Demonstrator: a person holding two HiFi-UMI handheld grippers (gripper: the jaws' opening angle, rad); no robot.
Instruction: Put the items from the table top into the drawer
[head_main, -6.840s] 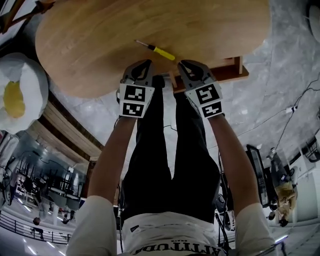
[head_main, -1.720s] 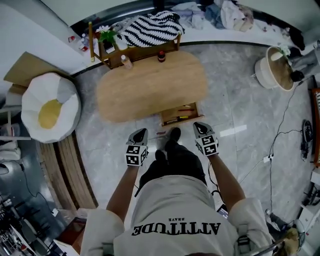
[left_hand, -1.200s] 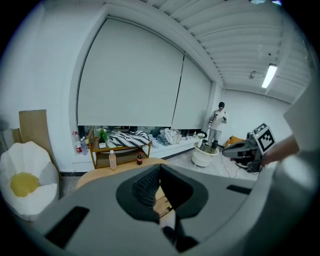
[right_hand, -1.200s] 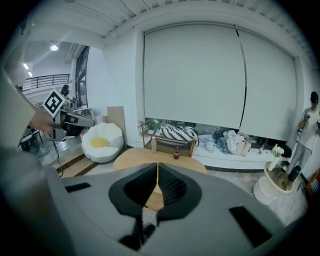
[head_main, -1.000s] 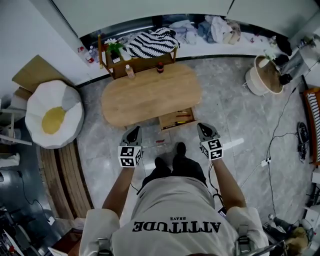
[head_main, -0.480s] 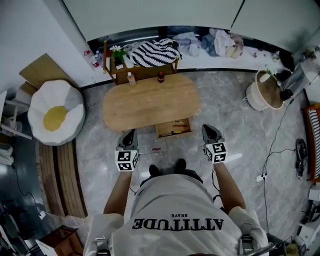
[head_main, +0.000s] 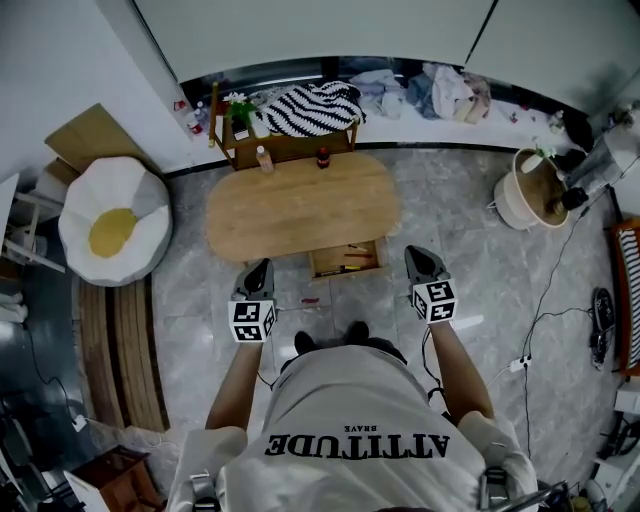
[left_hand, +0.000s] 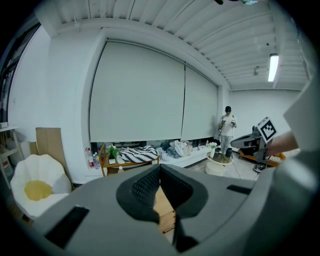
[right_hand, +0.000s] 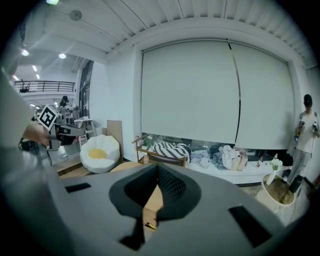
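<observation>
The grey marbled floor (head_main: 470, 250) carries a low oval table (head_main: 300, 205) with a pale, plainly grained wood top, its long side running left to right in the head view. A white cushion seat with a yellow centre (head_main: 110, 232) sits well off the table's left end. A wooden shelf (head_main: 285, 145) draped with a black-and-white striped cloth (head_main: 305, 105) stands just beyond the far edge.

A shallow wooden drawer (head_main: 316, 262) is pulled out from under the table's near edge, right of its middle. The items lie inside it. A slim tool with a yellow handle (head_main: 346, 268) lies crosswise near the drawer's front wall, and a thin reddish piece (head_main: 356, 247) lies nearer its back. Both are too small to name. The right gripper view shows a yellow-and-black handle low in the gap below its jaws.

The person stands back from the near edge. The left gripper (head_main: 257, 270) is off the drawer's left front corner and the right gripper (head_main: 420, 255) off its right front corner, and both are apart from the drawer. Each gripper's jaws are closed together, with nothing between them.

Two small bottles (head_main: 264, 158) stand at the far edge; whether they stand on the table or behind it cannot be told. A tiny red thing (head_main: 308, 299) lies on the floor just in front of the drawer.
</observation>
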